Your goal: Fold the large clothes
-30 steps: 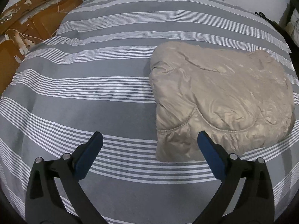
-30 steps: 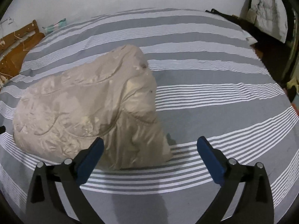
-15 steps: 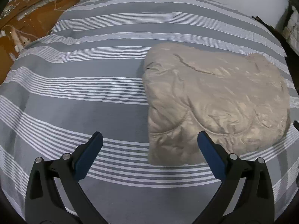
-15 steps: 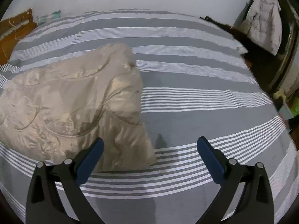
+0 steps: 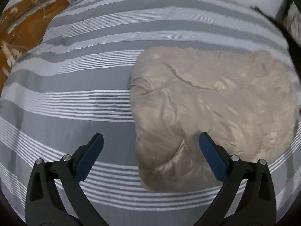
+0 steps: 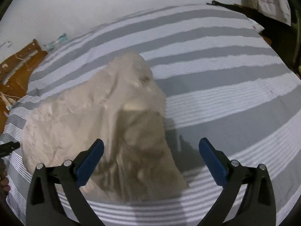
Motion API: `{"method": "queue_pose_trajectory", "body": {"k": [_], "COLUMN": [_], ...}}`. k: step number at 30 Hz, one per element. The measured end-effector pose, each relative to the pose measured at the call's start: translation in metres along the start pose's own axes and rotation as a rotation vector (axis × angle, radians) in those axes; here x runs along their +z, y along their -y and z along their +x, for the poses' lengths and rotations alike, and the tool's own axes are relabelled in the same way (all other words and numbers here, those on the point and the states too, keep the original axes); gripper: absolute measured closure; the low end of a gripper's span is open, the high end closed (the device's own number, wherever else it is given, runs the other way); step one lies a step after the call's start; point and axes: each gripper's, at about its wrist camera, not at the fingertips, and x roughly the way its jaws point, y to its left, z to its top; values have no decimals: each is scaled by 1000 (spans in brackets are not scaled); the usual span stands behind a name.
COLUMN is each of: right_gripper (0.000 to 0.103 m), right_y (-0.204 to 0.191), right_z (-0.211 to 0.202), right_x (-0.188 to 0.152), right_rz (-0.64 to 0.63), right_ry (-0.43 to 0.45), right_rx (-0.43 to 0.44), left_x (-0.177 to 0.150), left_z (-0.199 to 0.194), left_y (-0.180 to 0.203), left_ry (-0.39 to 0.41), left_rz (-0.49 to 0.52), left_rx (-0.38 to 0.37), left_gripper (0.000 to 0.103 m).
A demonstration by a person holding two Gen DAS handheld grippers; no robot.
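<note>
one folded beige jacket [image 5: 212,113] on one striped bed [image 5: 75,101]; two grippers, left gripper [image 5: 150,143] and right gripper [image 6: 151,148], jaws spread, empty.

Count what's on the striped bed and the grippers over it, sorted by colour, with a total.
Beige: 1, the folded beige puffy quilted jacket lying on the grey and white striped bed cover.
Black with blue pads: 2, the left gripper and the right gripper, both open and holding nothing.
Total: 3.
</note>
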Motion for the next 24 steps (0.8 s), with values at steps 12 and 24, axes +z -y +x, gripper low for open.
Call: {"method": "queue_pose_trajectory", "body": {"k": [12, 24], "right_gripper": [2, 30], "right_y": [27, -50], "right_z": [77, 59], "right_x": [-17, -14], "right_rz": [194, -143], "right_ry": [-263, -229], "right_rx": [257, 60], "left_x": [-3, -15], "left_z": [21, 24], "left_y": [-8, -25], "left_ry": [-29, -15], "left_rz": [-9, -43], "left_rx": [-36, -103], "left_gripper": [3, 3]}}
